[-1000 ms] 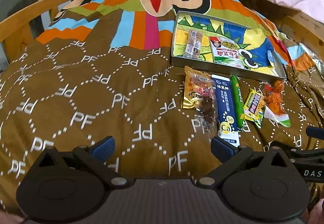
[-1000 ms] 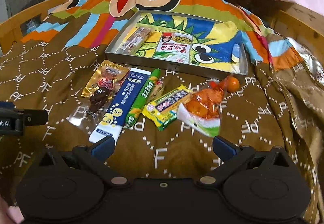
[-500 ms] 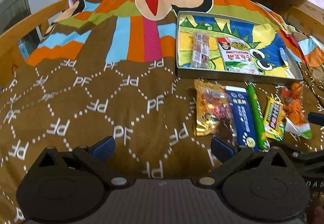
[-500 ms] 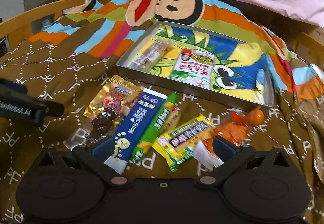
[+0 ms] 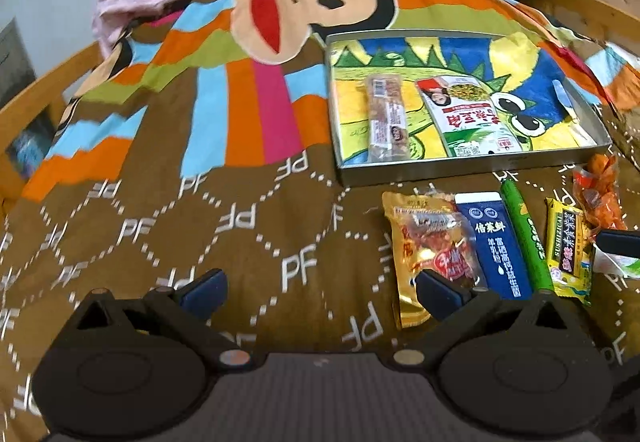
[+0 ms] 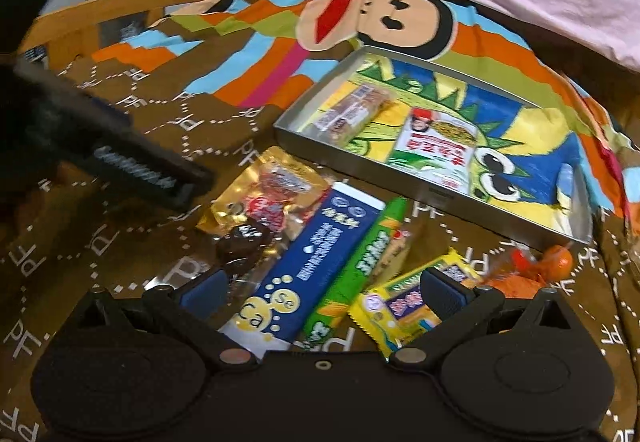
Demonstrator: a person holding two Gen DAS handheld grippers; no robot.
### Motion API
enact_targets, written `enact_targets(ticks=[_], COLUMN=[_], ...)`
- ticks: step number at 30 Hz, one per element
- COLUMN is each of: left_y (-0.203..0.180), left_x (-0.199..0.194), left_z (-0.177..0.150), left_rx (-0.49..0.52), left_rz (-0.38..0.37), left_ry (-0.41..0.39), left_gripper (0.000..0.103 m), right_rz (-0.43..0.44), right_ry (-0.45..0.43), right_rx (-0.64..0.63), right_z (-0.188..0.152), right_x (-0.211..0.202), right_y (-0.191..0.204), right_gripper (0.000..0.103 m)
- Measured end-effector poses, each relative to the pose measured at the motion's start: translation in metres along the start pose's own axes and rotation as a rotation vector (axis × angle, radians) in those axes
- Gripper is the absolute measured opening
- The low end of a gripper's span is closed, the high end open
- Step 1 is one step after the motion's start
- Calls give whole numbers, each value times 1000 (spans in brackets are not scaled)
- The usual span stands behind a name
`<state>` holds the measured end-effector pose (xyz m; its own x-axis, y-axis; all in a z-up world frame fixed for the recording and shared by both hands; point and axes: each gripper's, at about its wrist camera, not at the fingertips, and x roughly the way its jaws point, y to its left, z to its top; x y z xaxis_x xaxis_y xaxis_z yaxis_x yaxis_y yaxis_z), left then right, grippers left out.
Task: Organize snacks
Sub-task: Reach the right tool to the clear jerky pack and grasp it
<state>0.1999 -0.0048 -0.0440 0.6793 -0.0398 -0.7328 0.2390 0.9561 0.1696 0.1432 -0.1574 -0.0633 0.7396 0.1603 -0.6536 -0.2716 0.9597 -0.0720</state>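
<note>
Five packets lie edge to edge beside the tray [image 6: 344, 156]; right gripper [image 6: 320, 292], jaws apart like the left gripper [image 5: 320, 288], may pinch two.

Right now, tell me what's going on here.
A person holds two grippers over snacks on a bed. Two packets already lie in the tin tray; five more wait in a row before it. The right gripper, open, hovers over the blue packet. The left gripper, open, holds nothing.
</note>
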Motion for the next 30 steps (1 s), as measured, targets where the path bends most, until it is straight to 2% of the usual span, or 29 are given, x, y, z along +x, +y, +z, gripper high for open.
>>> enact_targets(ticks=[4, 8, 12, 16, 22, 24, 26, 28, 30], left_y=[0, -2, -7, -7, 17, 25, 30, 32, 33], left_x=[7, 12, 20, 30, 37, 39, 41, 42, 42], left_z=[5, 9, 11, 12, 15, 15, 14, 13, 12], left_rx=[-5, -3, 27, 41, -76, -123, -156, -164, -160], left_rz=[-67, -165, -233, -222, -194, -200, -211, -218, -219], left_ry=[-24, -47, -46, -21, 5, 15, 26, 30, 26], left_gripper=[102, 102, 102, 102, 102, 102, 102, 102, 102], right_rz=[84, 119, 145, 154, 182, 179, 139, 107, 98], right_ry=[0, -16, 3, -18, -42, -34, -36, -26, -6], right_rx=[3, -6, -7, 3, 48, 51, 30, 10, 22], right_z=[0, 2, 1, 3, 13, 16, 17, 18, 18], right_x=[4, 5, 10, 12, 26, 35, 39, 38, 36], right_y=[4, 10, 16, 16, 20, 24, 28, 28, 25], right_gripper=[102, 98, 91, 89, 86, 82, 75, 69, 67])
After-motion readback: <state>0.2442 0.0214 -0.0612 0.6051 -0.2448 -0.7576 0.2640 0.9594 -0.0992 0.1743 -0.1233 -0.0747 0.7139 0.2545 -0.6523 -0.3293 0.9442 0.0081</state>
